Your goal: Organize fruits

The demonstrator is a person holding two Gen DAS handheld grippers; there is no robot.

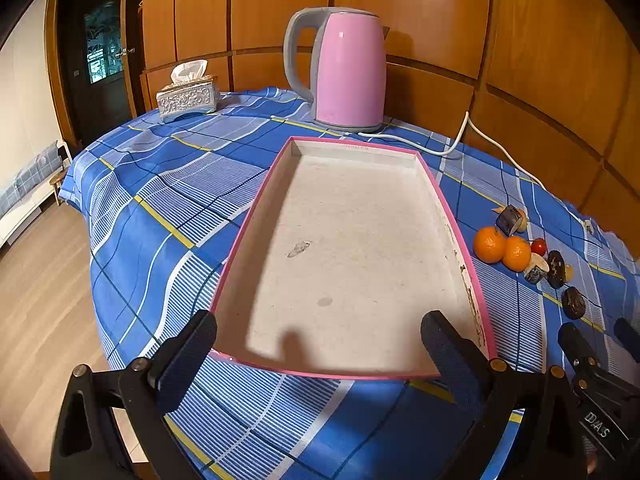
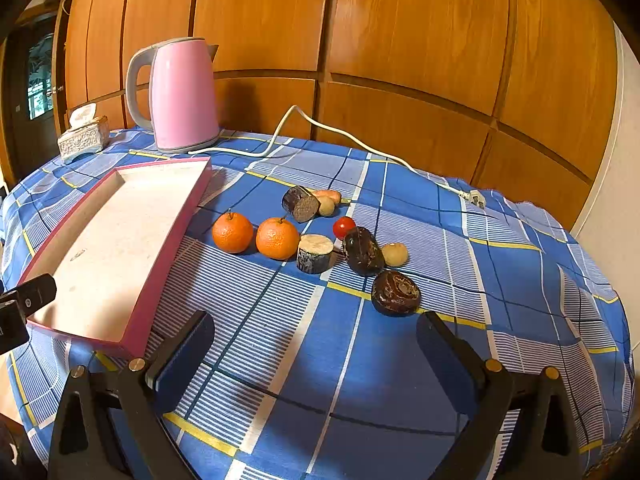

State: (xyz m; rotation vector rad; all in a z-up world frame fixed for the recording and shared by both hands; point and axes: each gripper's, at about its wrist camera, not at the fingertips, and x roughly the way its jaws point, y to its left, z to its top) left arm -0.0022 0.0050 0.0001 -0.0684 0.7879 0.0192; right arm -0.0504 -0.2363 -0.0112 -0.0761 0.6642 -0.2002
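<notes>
Two tangerines (image 2: 232,232) (image 2: 277,238) side by side just right of one pink-rimmed tray (image 2: 120,240). One cherry tomato (image 2: 344,227) behind them. Two cut dark-skinned cylinders (image 2: 301,203) (image 2: 315,253), two dark brown lumps (image 2: 363,251) (image 2: 395,293), two small pale round pieces (image 2: 395,254) (image 2: 326,205). Left gripper (image 1: 320,354) spread wide, empty, over the tray's near edge. Right gripper (image 2: 314,354) spread wide, empty, short of the fruit. One pink kettle (image 2: 182,96), one tissue box (image 2: 83,137) behind.

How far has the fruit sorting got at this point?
Nothing is done: the pink tray holds no fruit. Nothing is in hand; the left gripper and right gripper are open. The two oranges, cherry tomato and other pieces remain on the tablecloth.
</notes>
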